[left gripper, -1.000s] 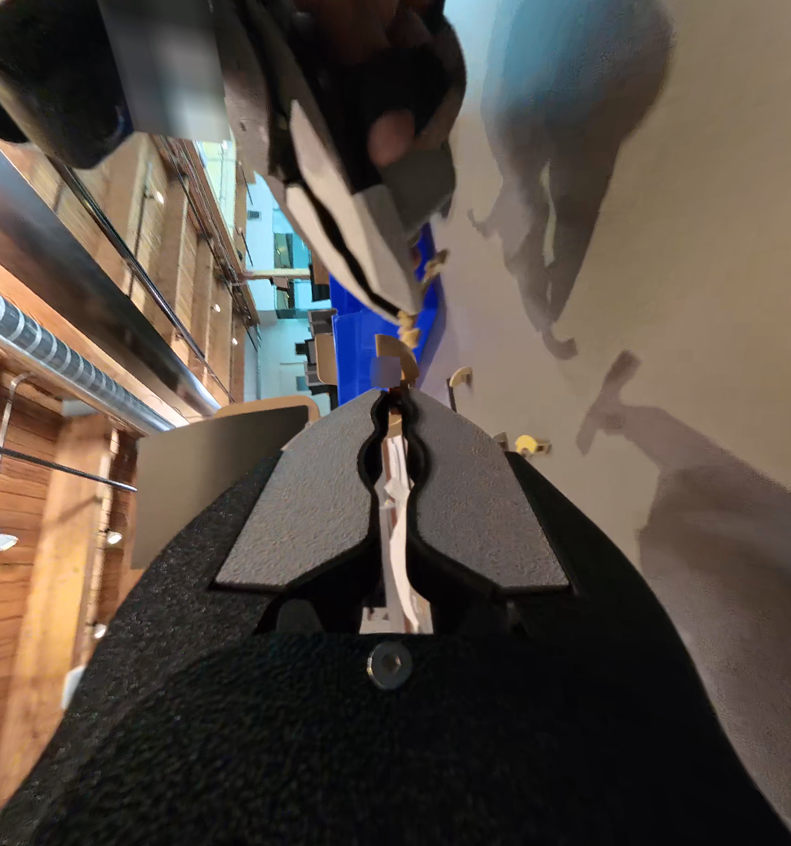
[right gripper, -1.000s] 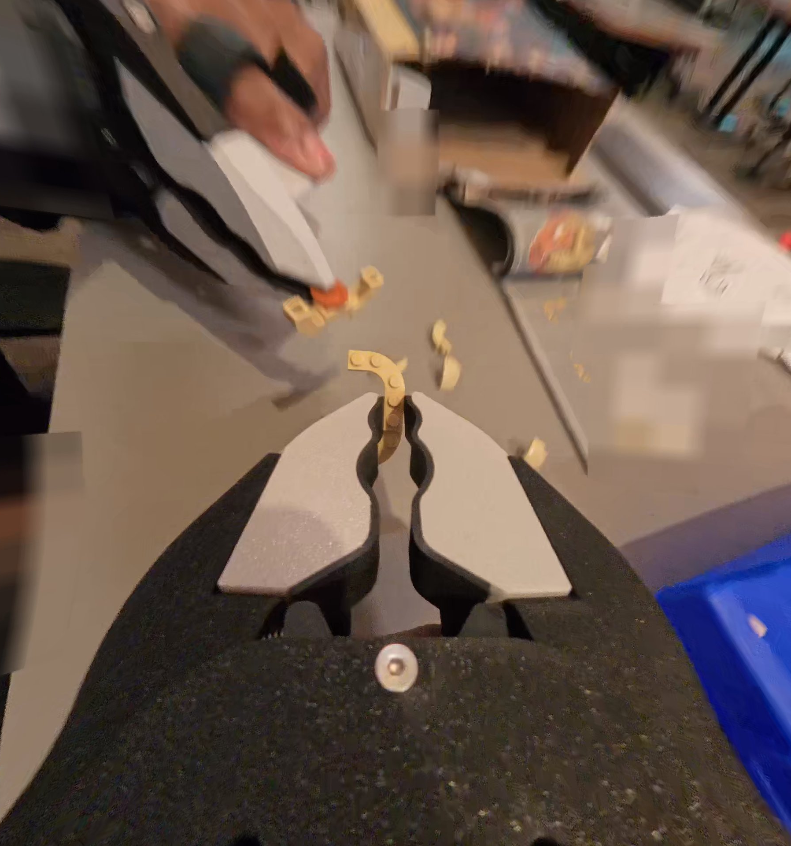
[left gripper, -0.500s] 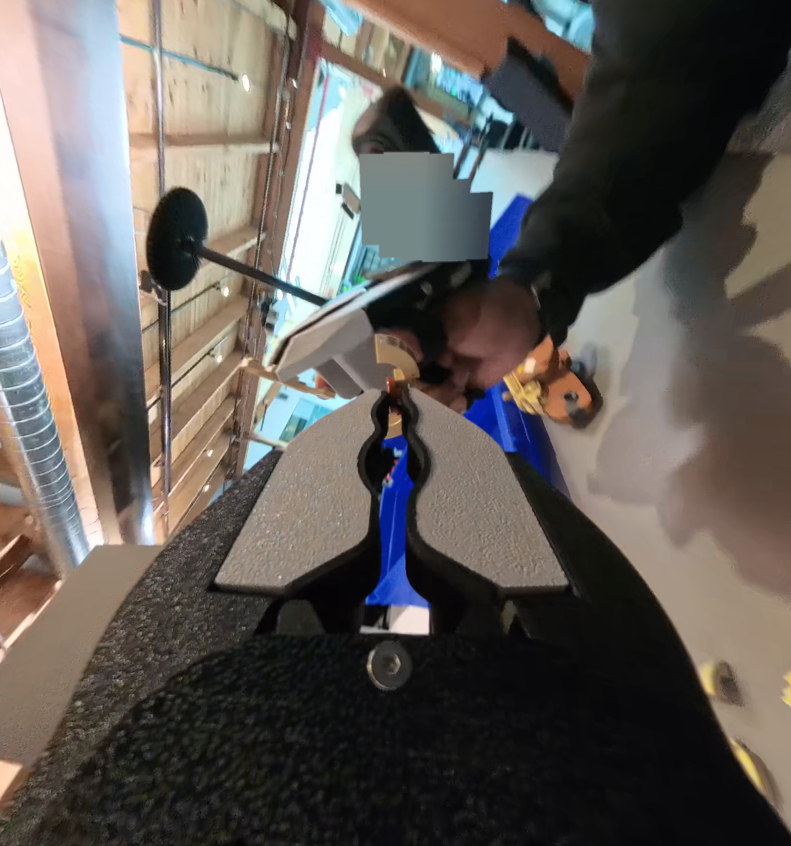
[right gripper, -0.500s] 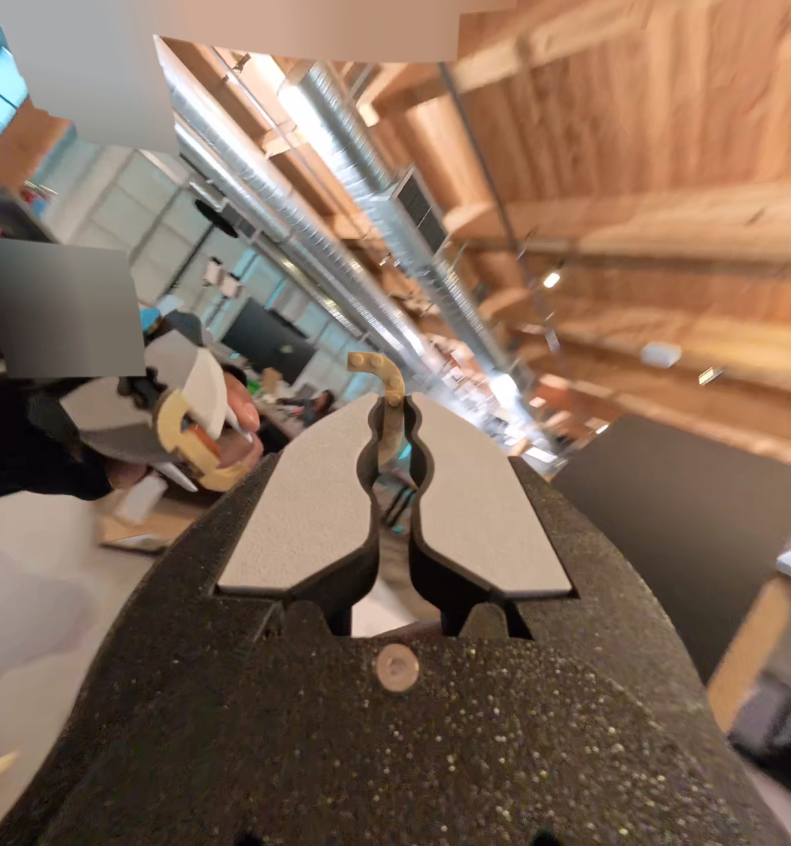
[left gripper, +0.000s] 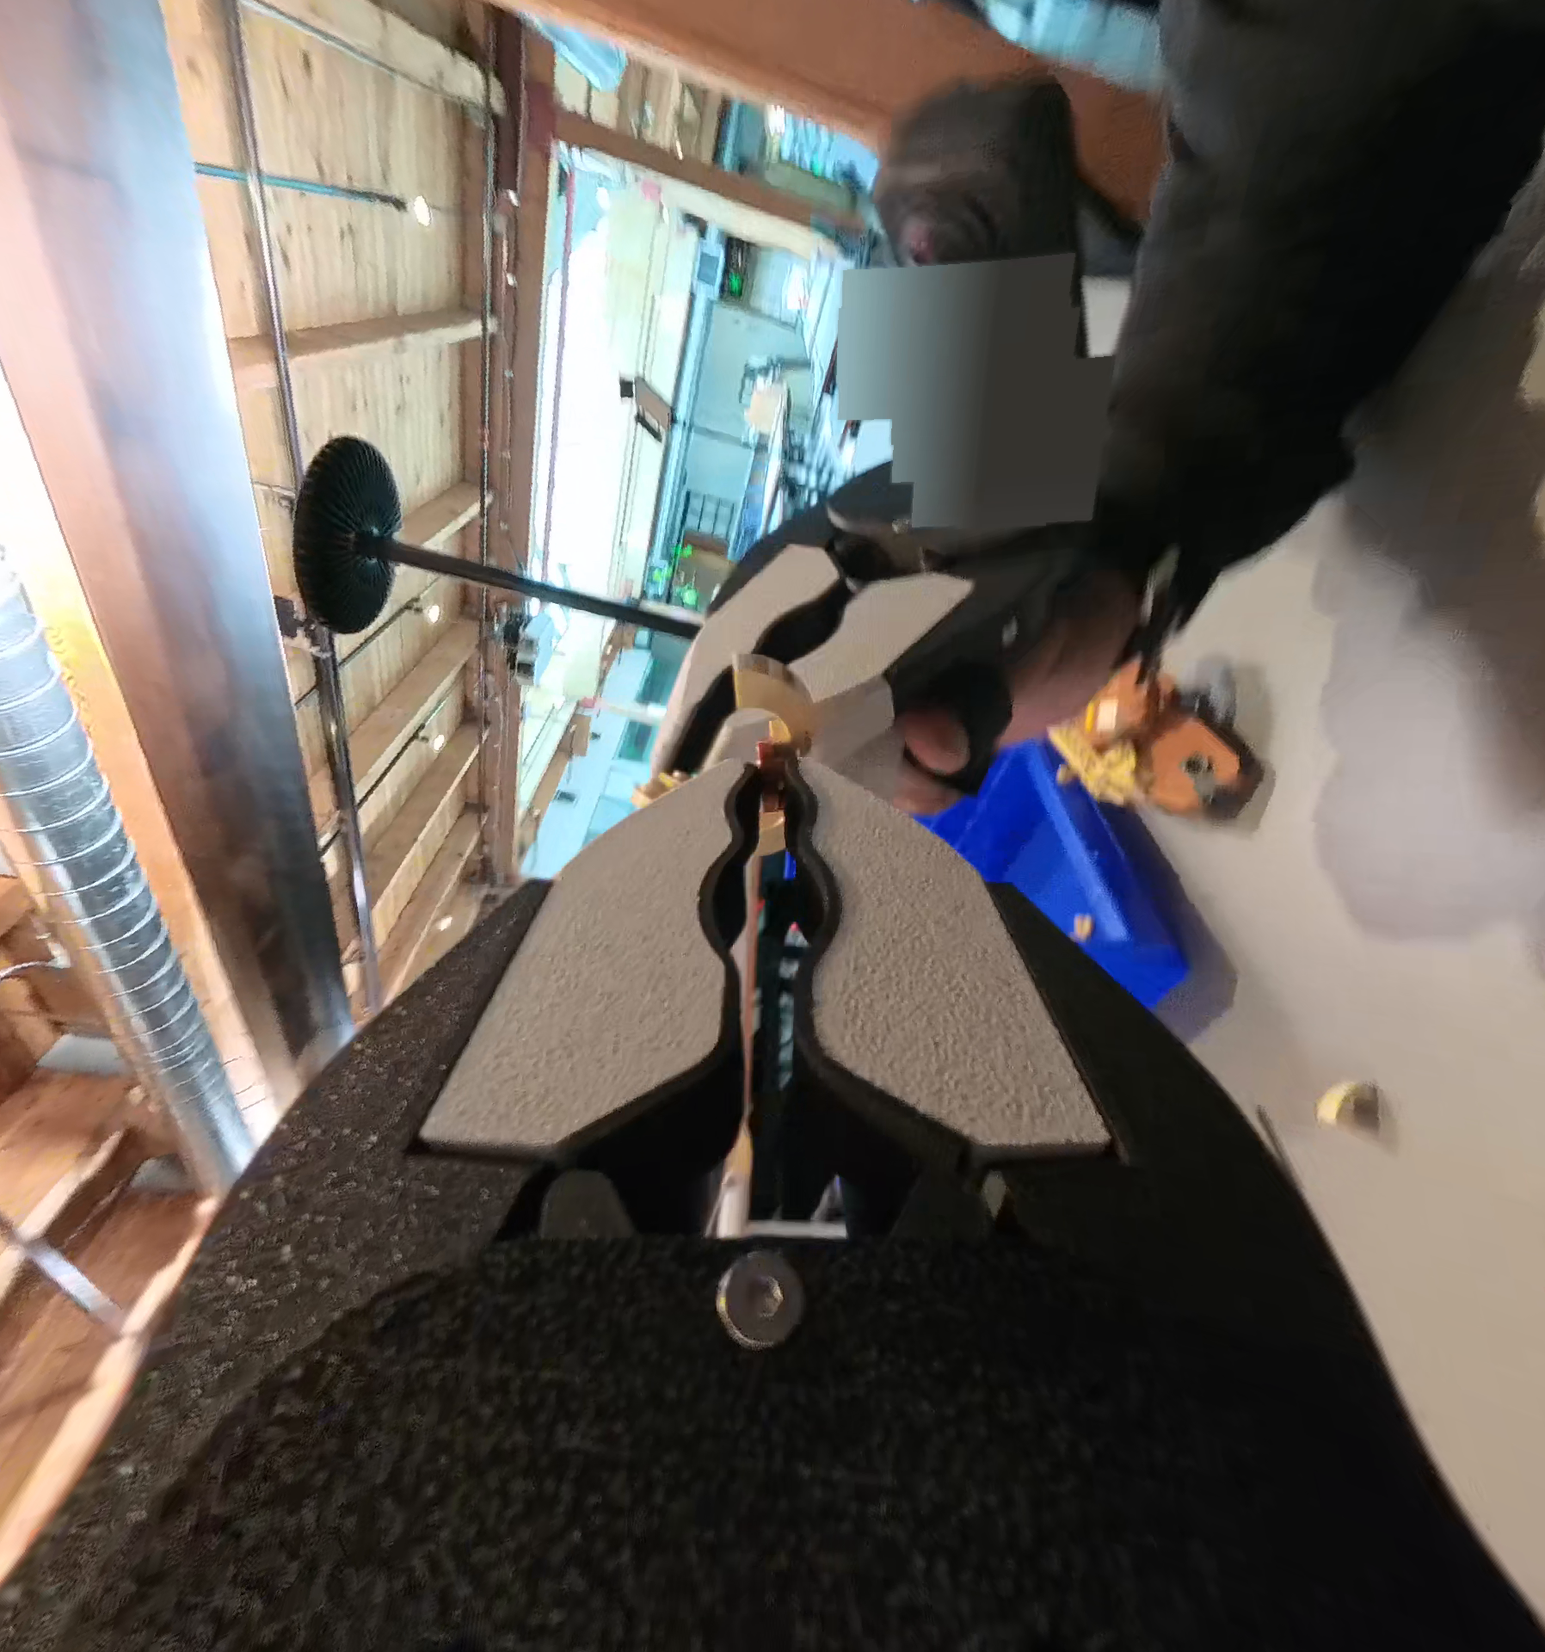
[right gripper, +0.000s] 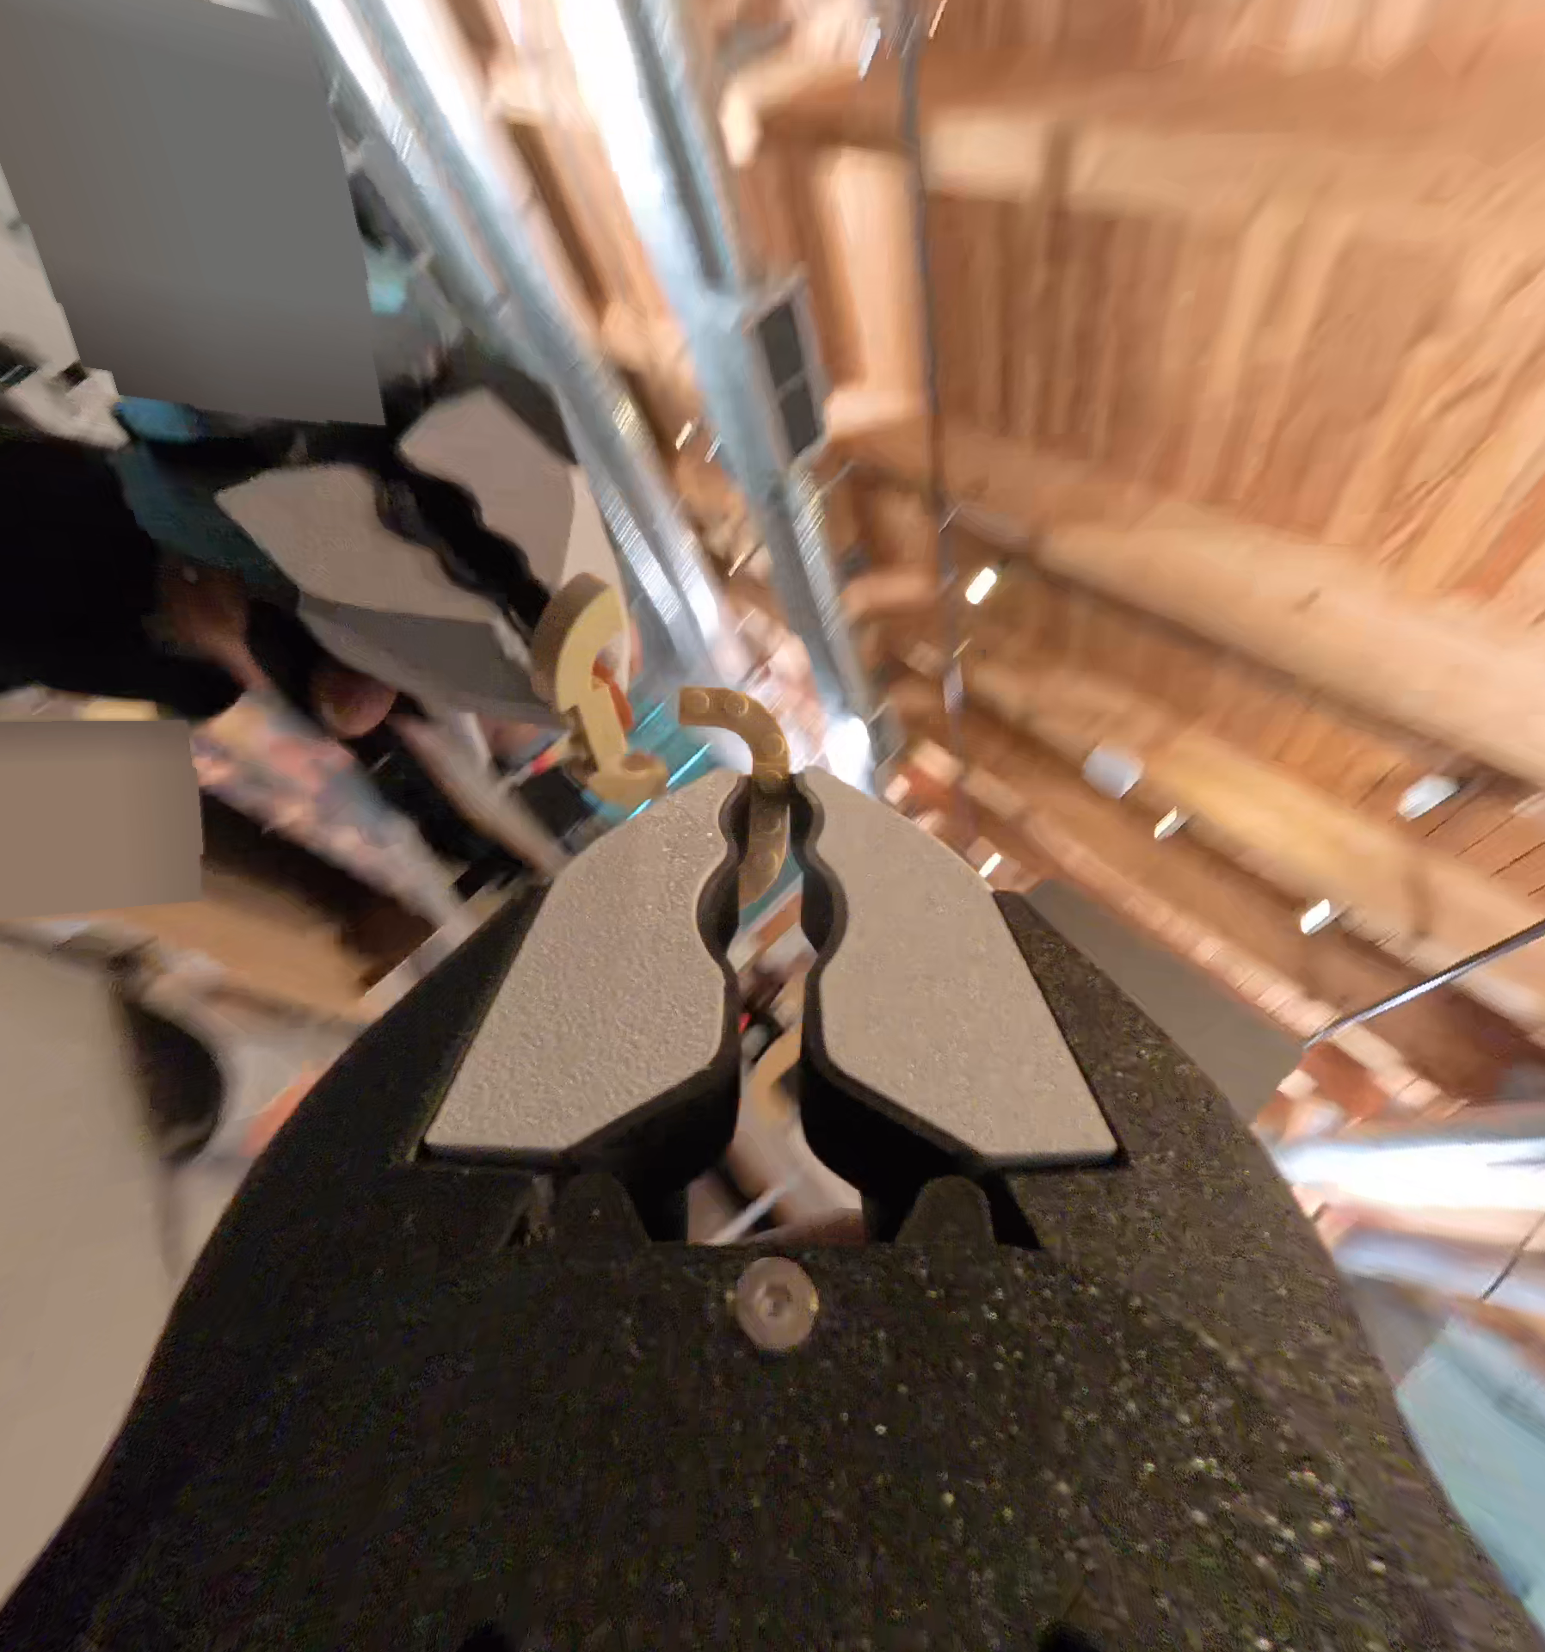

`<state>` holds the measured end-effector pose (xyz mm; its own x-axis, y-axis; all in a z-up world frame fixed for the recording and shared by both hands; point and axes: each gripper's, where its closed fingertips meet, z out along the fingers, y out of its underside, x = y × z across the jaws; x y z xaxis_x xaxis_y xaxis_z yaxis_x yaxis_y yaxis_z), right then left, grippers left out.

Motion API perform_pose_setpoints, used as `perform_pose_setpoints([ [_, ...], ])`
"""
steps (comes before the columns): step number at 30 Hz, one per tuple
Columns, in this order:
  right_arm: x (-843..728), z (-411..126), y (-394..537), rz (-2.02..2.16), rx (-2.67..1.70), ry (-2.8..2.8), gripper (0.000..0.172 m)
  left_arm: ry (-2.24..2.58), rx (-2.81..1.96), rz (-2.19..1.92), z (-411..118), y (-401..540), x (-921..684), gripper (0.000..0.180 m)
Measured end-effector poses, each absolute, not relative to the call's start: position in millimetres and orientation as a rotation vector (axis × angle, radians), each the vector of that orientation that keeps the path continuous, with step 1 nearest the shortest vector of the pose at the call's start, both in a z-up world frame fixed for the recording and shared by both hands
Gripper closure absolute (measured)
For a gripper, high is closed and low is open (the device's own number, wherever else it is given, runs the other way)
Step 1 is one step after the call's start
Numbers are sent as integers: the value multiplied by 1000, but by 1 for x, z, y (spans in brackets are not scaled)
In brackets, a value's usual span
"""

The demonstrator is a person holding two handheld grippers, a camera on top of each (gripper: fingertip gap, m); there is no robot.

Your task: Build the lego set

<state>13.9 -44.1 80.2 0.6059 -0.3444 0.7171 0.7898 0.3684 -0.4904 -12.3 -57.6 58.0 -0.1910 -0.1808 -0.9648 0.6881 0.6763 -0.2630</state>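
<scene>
Grey finger pads [right gripper: 590,1010] grainy and matt on rough black housing [right gripper: 751,1430]; curved tan plate [right gripper: 755,746] smooth studded plastic; ceiling [right gripper: 1243,358] bare wood; duct [left gripper: 63,804] ribbed shiny metal; blue bin [left gripper: 1100,894] glossy plastic.

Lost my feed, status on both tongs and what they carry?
Left tongs shut on a small tan-and-orange brick cluster. Right tongs shut on a curved tan studded plate. Both raised, the two pieces close together, apart.
</scene>
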Motion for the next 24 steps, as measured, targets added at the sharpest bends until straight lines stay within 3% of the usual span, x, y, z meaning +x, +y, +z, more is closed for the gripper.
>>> perform_pose_setpoints([
  [5, 23, 26, -47, -503, -1301, -411, 164, 1544, 453, -459, 13, -48, -11, 176],
  [12, 35, 10, -47, -534, -1240, -353, 164, 1473, 502, -283, -31, -57, -1, 176],
  [24, 32, -7, -60, -696, -1028, -473, 164, 1488, 273, -703, -36, -59, 4, 176],
])
